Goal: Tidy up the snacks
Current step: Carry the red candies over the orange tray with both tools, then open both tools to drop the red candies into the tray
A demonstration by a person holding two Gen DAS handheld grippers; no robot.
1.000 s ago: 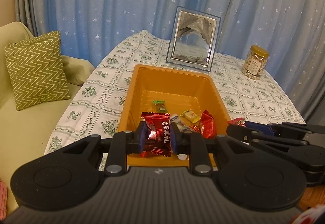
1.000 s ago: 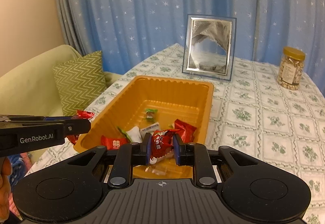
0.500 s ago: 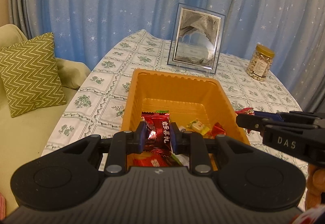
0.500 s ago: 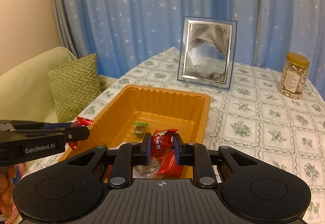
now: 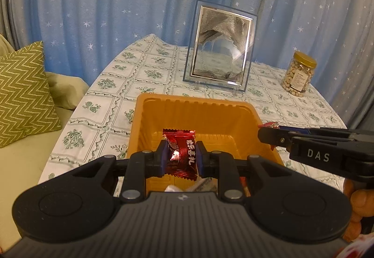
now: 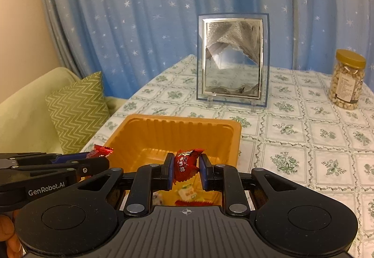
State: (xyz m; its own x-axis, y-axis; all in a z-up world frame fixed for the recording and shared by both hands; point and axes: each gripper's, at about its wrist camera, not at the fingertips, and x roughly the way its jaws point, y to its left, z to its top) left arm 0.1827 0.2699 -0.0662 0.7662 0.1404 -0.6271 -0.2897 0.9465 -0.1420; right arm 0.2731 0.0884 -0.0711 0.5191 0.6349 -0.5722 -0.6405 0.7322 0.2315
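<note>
Gripping a dark red foil candy [image 5: 181, 155], the left gripper [image 5: 181, 157] has its fingers closed on the wrapper above the near half of the orange tray [image 5: 198, 107]. The right gripper [image 6: 186, 168] likewise pinches a brighter red candy [image 6: 185, 164] between its fingers, held over the same tray [image 6: 177, 122]. In the left wrist view the right gripper [image 5: 268, 133] comes in from 3 o'clock at the tray's rim; in the right wrist view the left gripper [image 6: 102, 161] comes in from 9 o'clock. More loose sweets [image 6: 187, 192] lie on the tray floor beneath the fingers, partly hidden. The tray rests on a bench [image 6: 303, 136] covered with a green-flowered cloth. A glass picture frame [image 6: 232, 59] stands upright at 12 o'clock beyond the tray, and a jar of nuts [image 6: 348, 80] stands at 2 o'clock. A green zigzag cushion [image 5: 21, 94] lies at 9 o'clock on a sofa.
</note>
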